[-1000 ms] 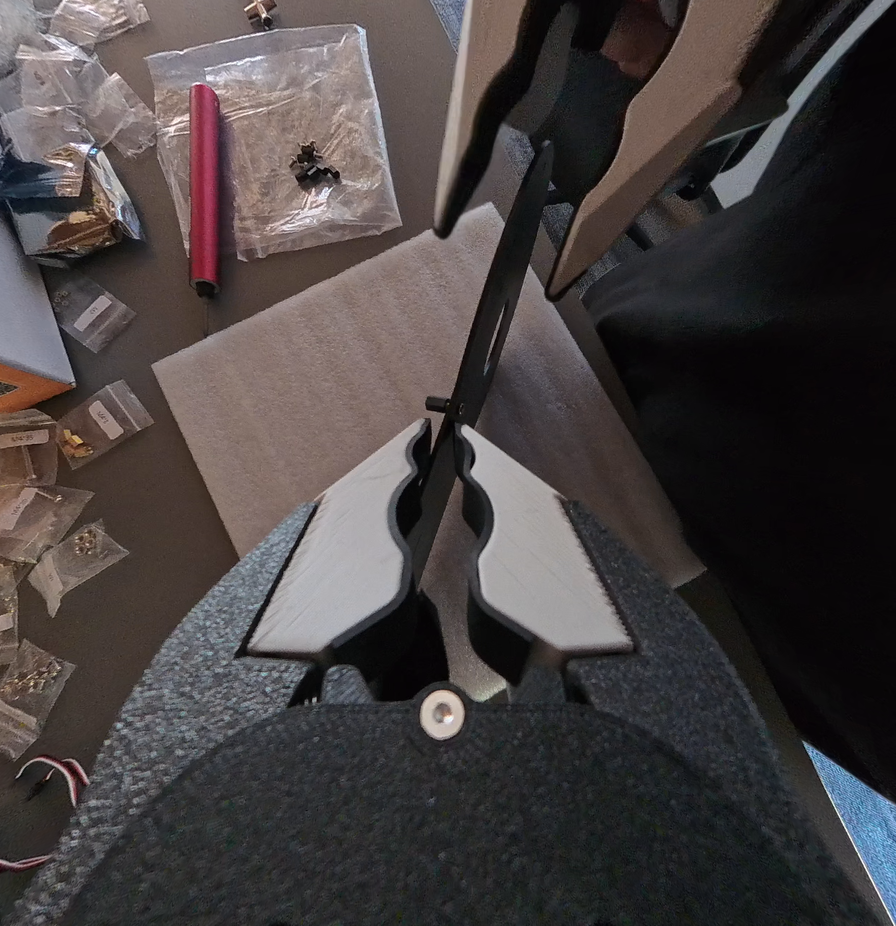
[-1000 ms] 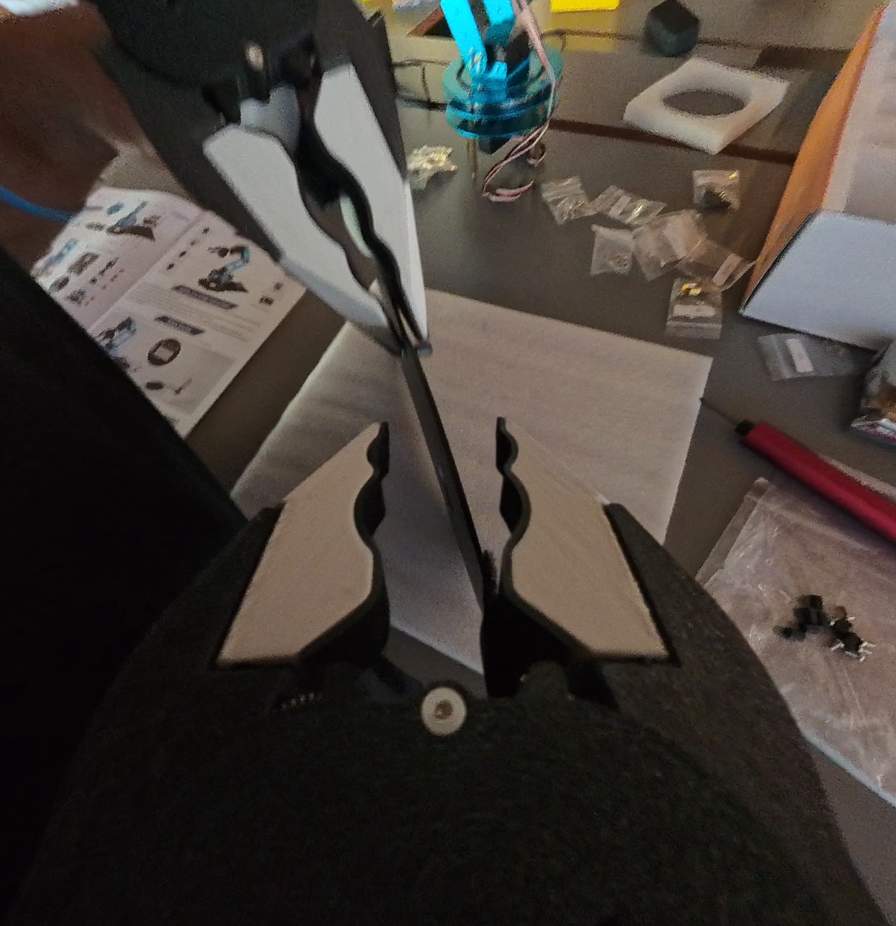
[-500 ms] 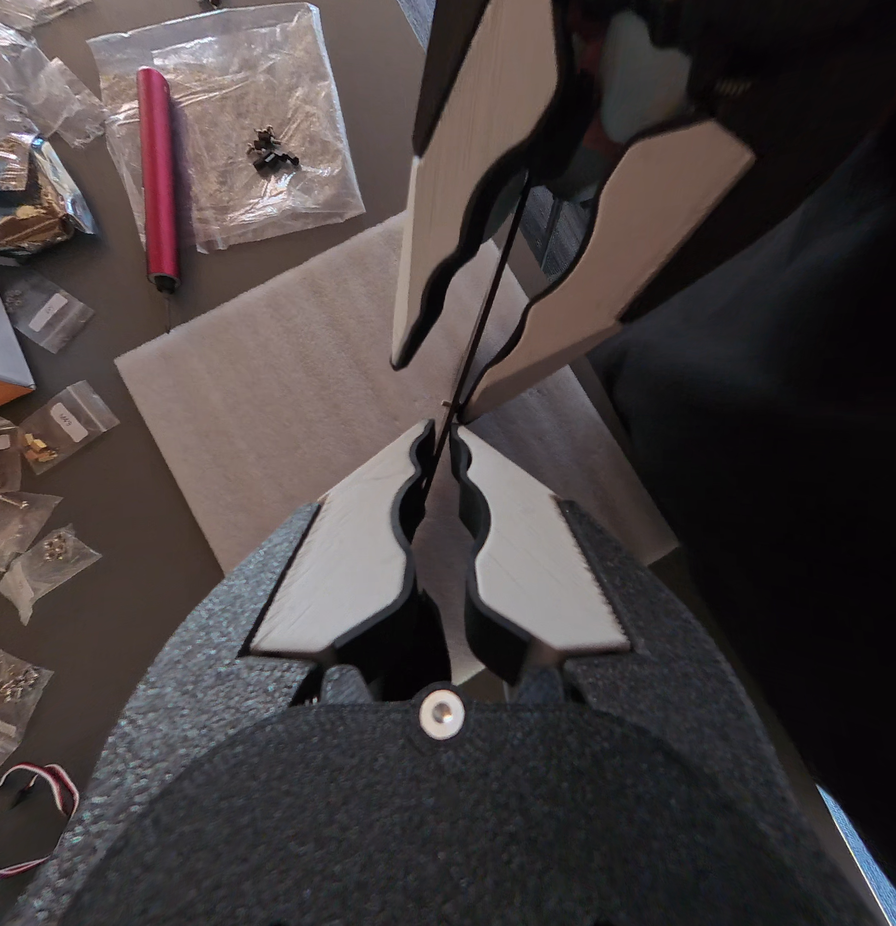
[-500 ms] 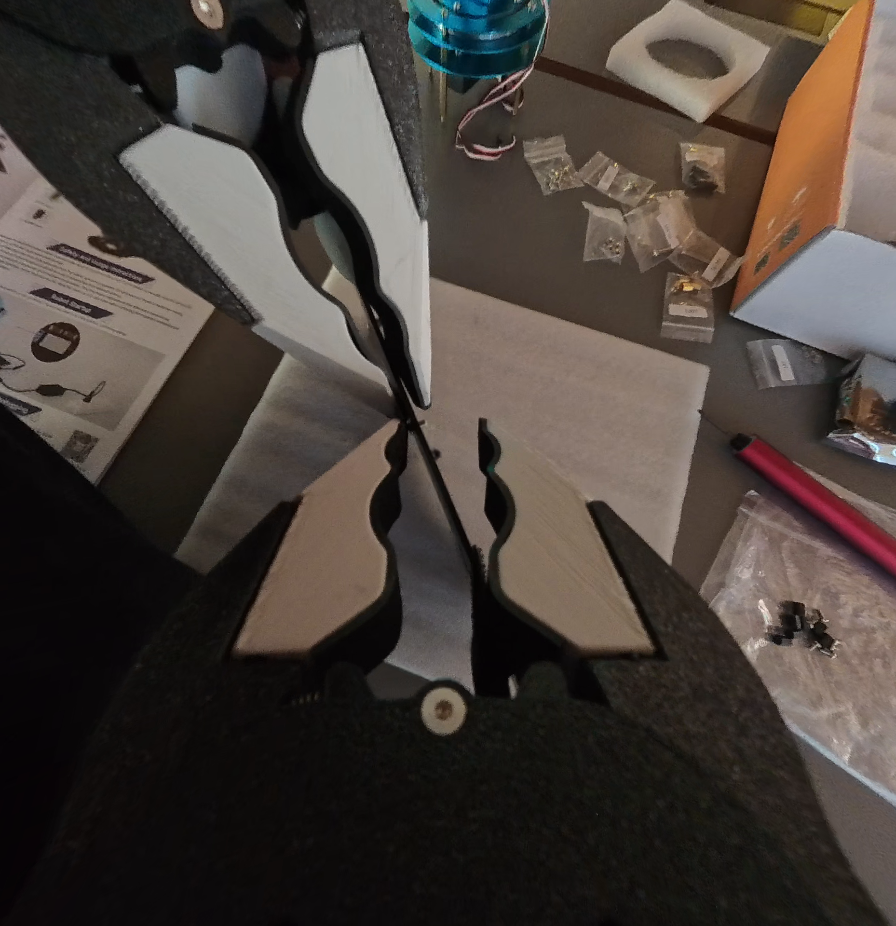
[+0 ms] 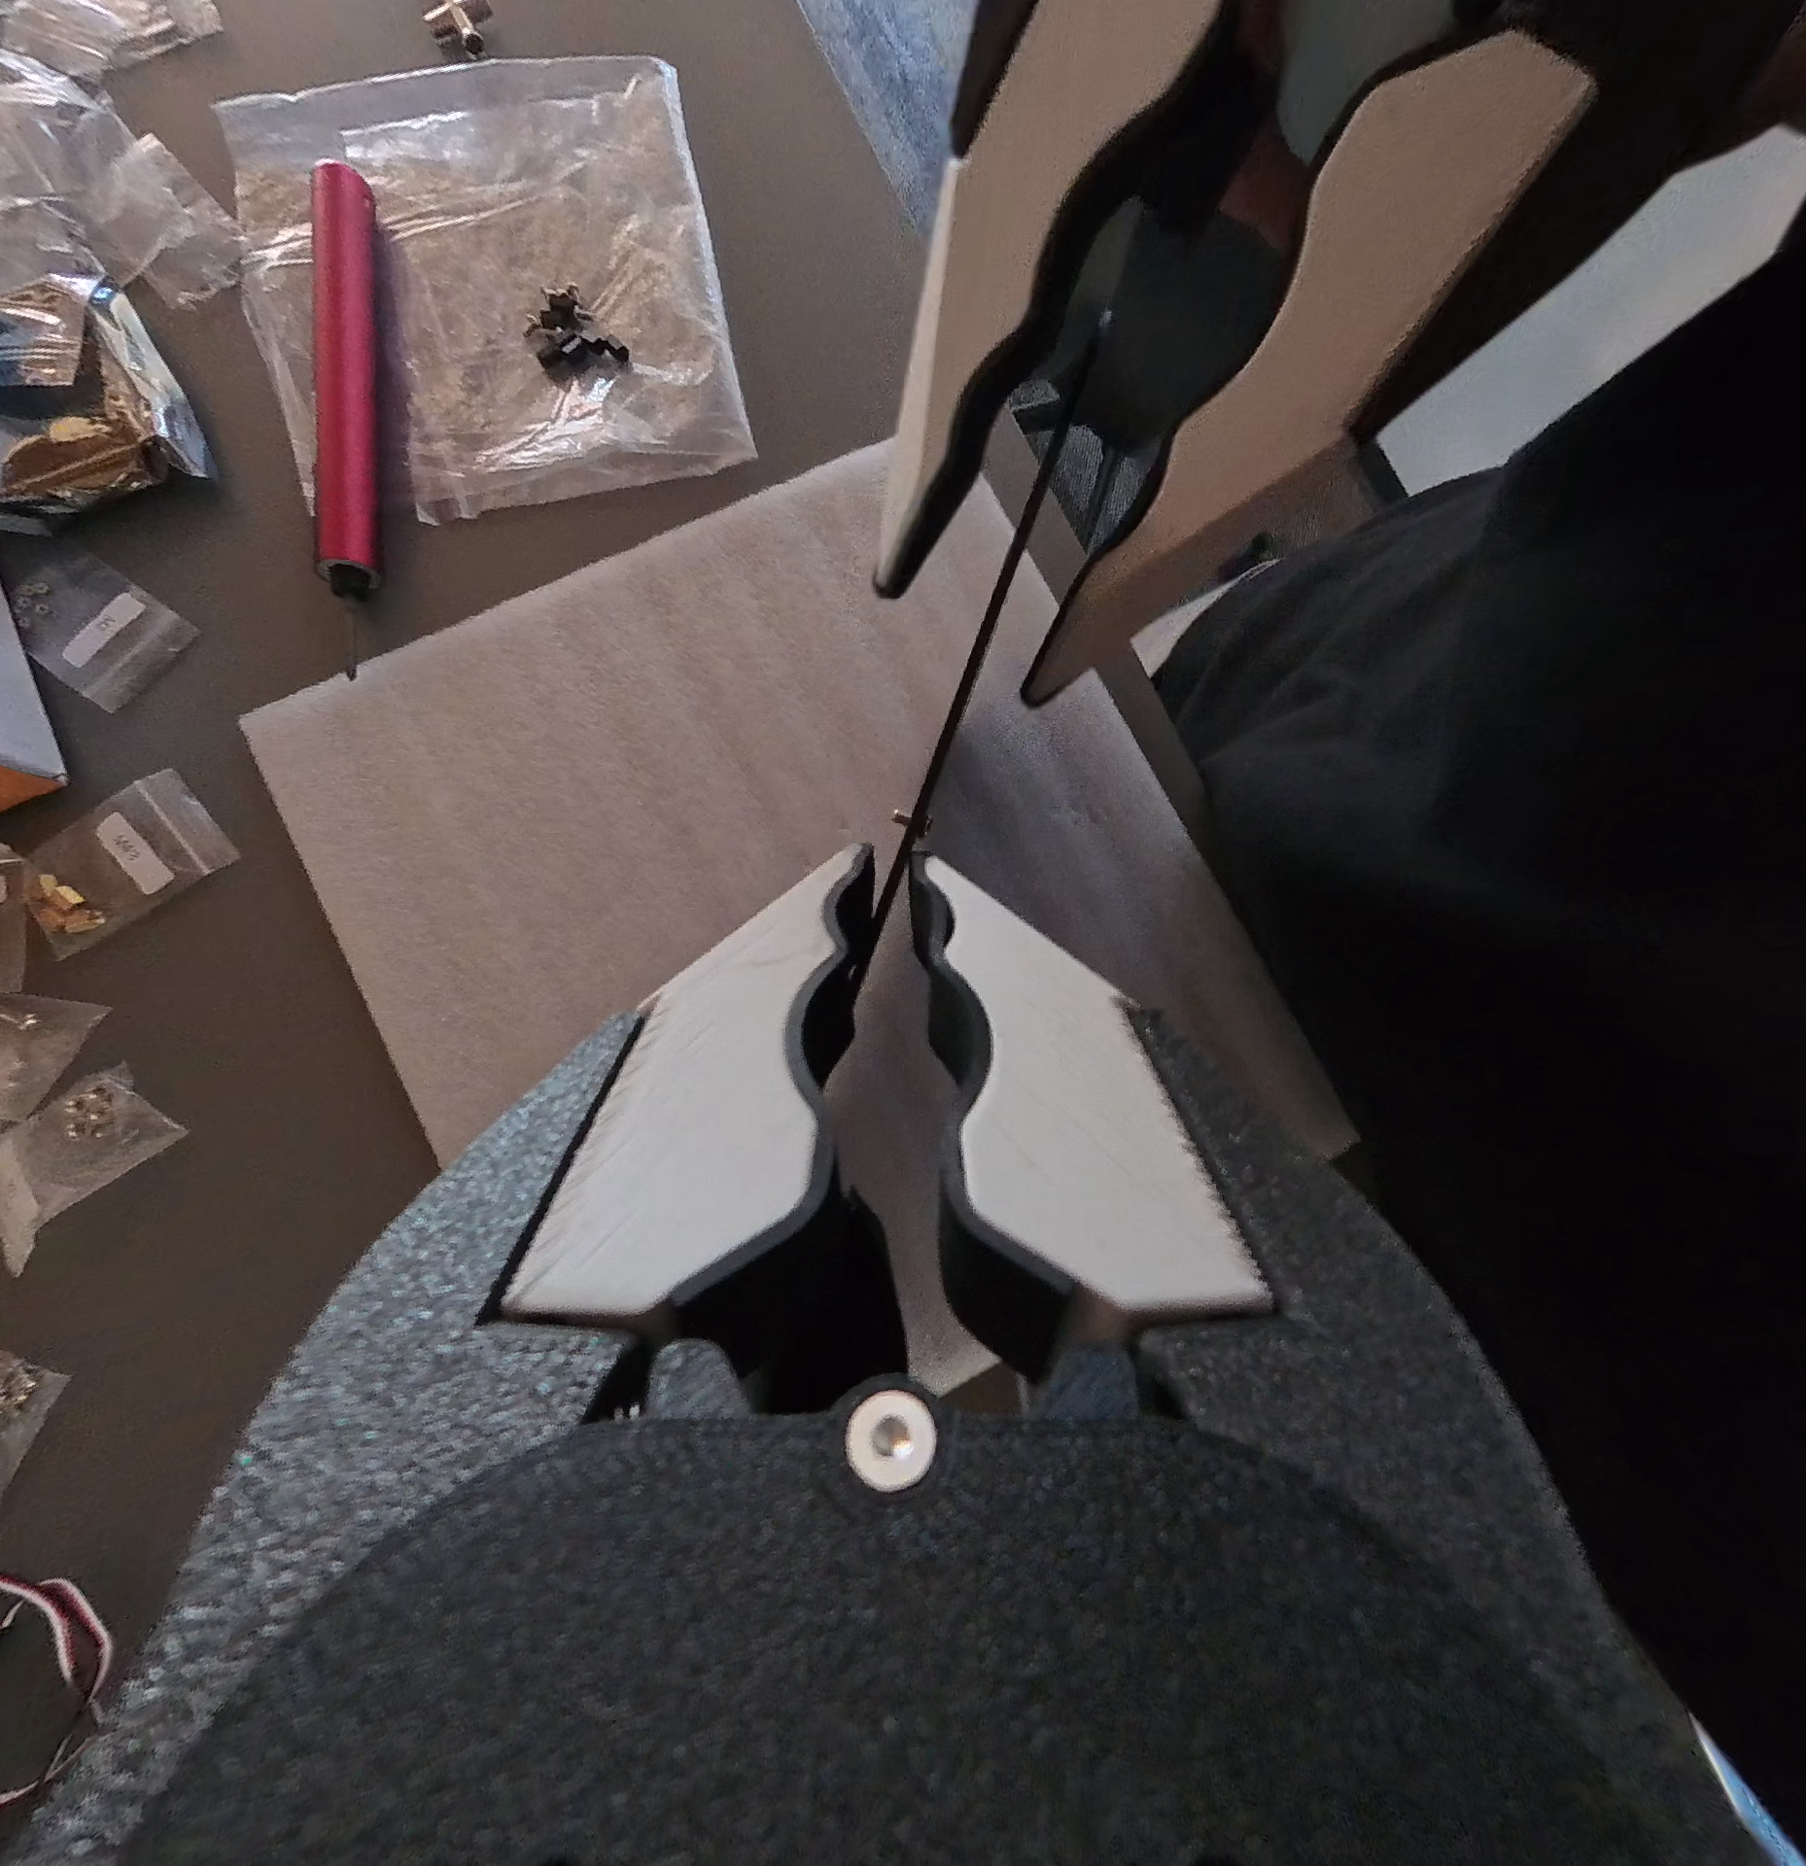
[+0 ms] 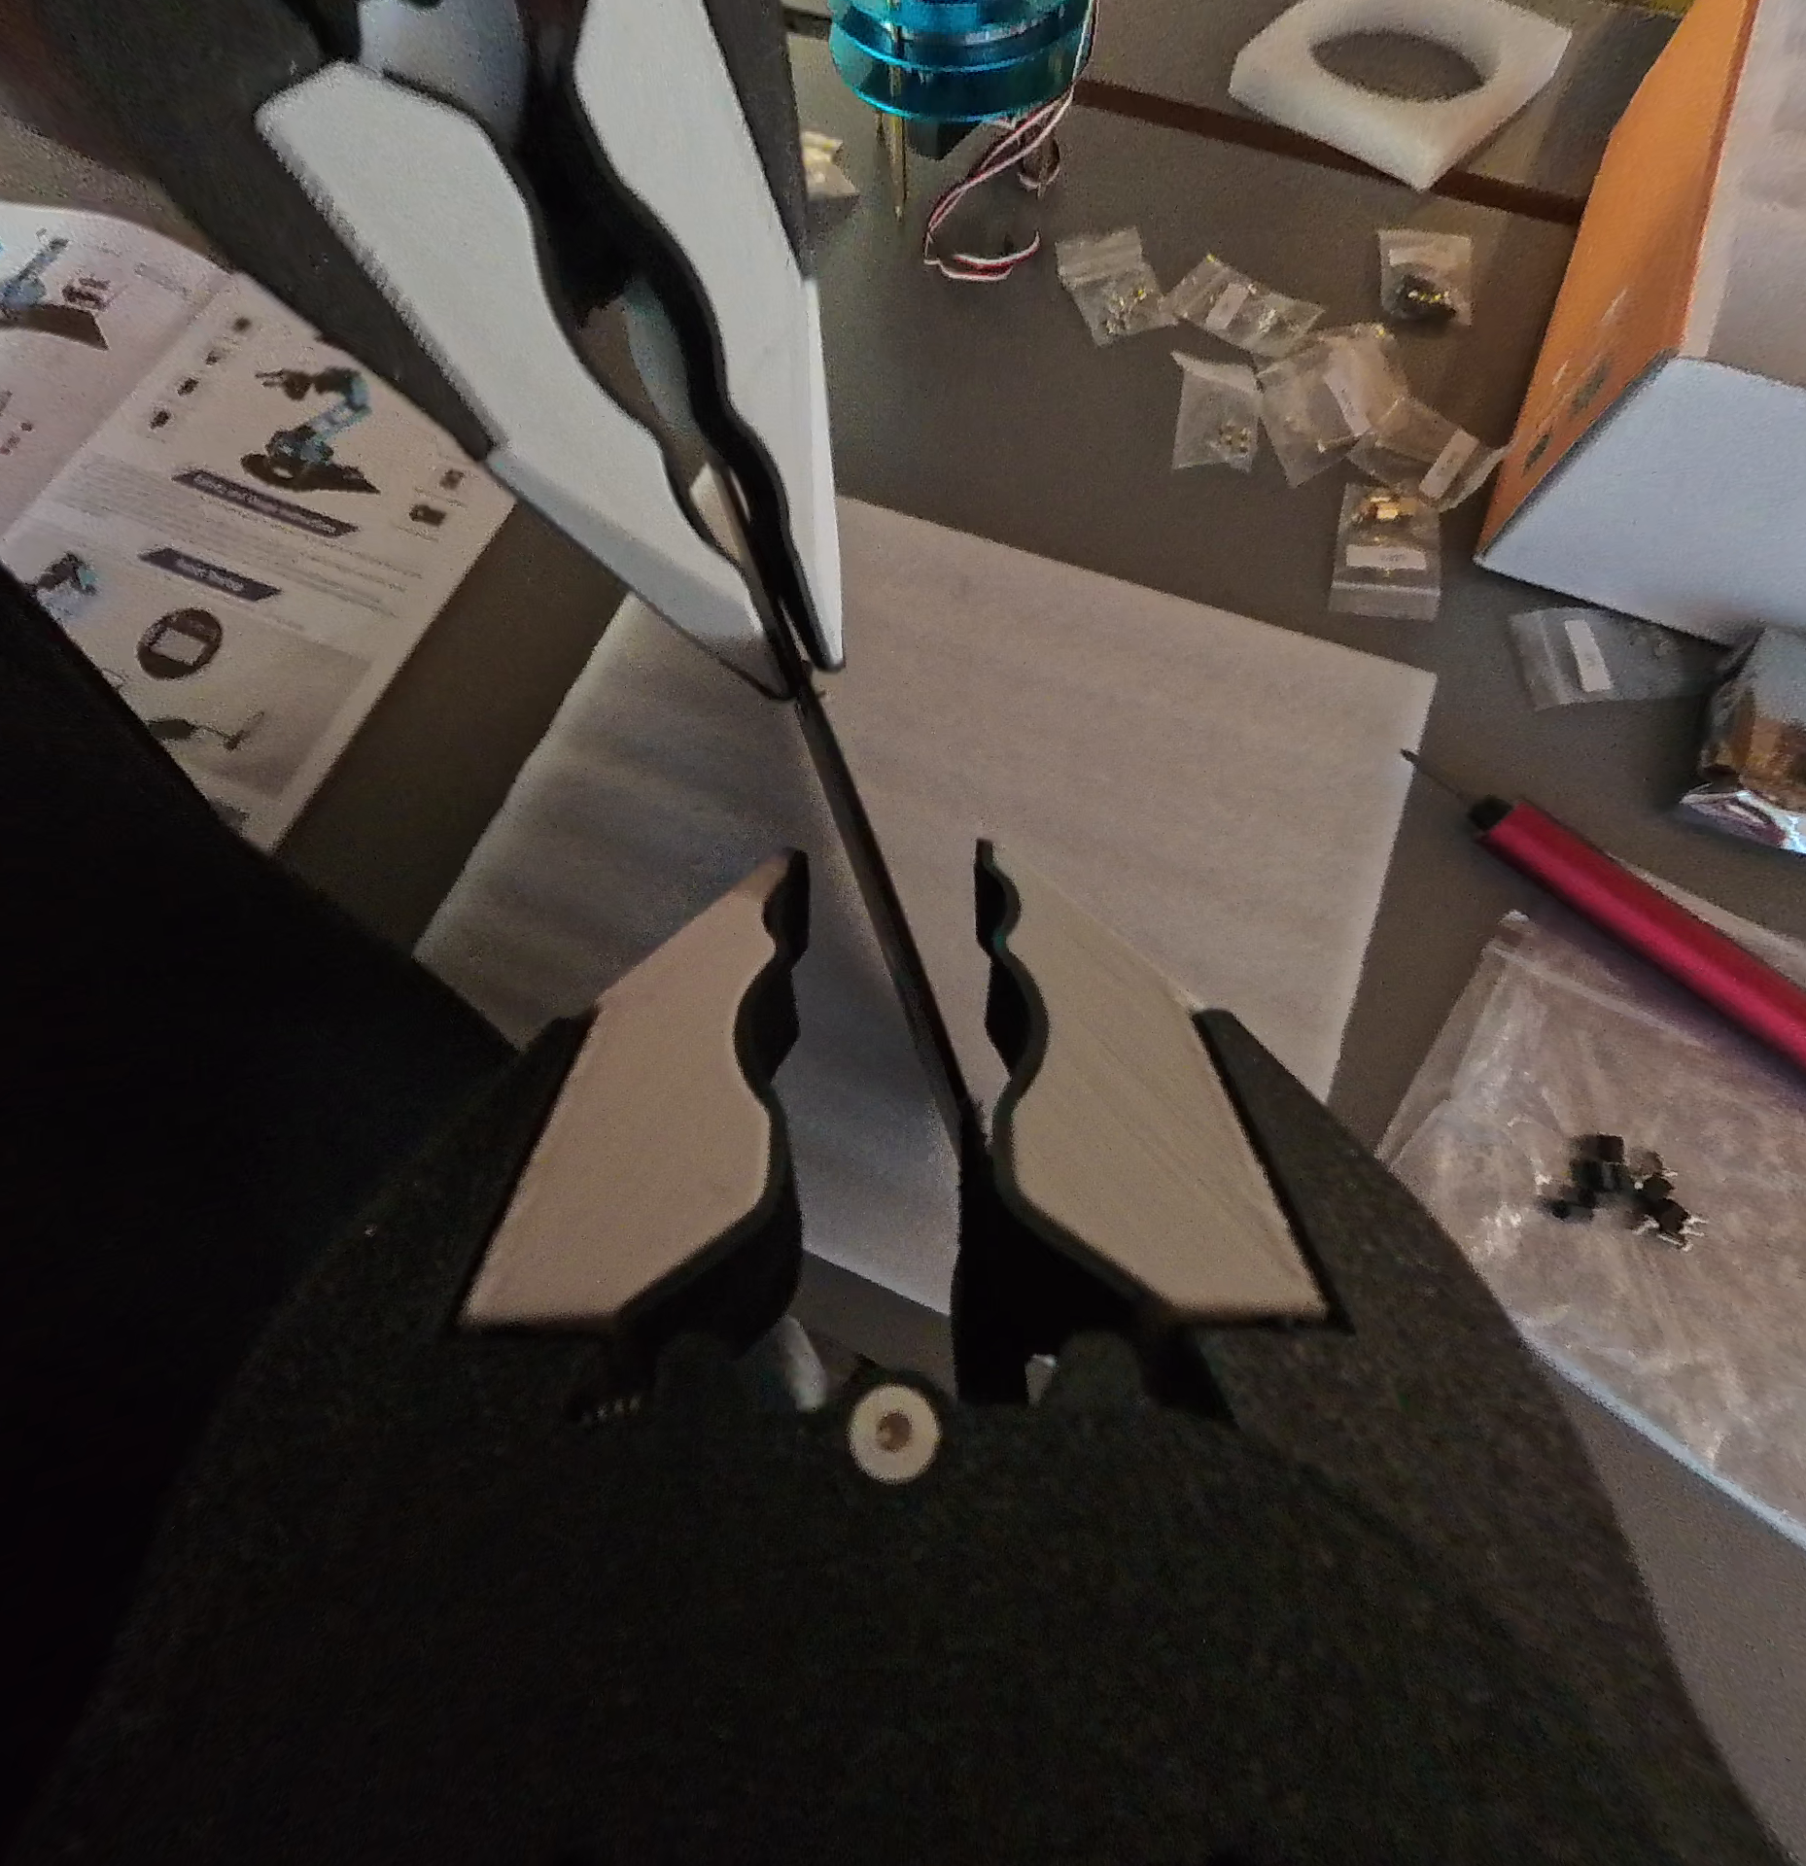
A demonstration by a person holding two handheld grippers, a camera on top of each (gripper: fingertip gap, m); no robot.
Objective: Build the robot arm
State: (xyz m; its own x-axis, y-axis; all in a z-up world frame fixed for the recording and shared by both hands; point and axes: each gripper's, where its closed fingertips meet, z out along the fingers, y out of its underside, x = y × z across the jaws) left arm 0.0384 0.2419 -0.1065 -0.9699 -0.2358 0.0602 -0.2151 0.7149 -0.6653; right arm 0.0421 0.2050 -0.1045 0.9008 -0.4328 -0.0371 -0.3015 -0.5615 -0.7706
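Note:
My left gripper [image 5: 889,858] is shut on a thin black flat plate [image 5: 990,616], seen edge-on, with a small screw through it just past the fingertips. The plate slants up into the gap of my right gripper [image 5: 960,646], whose jaws stand apart around its far end. In the right wrist view the plate [image 6: 848,808] runs between the open fingers of the right gripper [image 6: 889,858], close against the right finger's inner edge. The left gripper [image 6: 798,677] pinches its other end. Both hang above a white foam sheet [image 5: 596,788].
A red-handled screwdriver [image 5: 346,374] lies beside a clear bag with small black parts [image 5: 576,333]. Several small hardware bags [image 5: 131,858] lie to the left. An orange and white box [image 6: 1636,353], a printed sheet [image 6: 222,485], a blue acrylic assembly [image 6: 960,50] and a foam ring [image 6: 1404,91] show too. The left gripper's tips are roughly 5 cm from the right gripper's. The red-handled screwdriver [image 5: 346,374] sits 25 cm or so from the ends of my right fingers. My right wrist view [image 6: 1705,957] looks at it from another angle.
The plate has turned from showing its face to edge-on. The two grippers came close together half a second ago and now stand farther apart along the plate.

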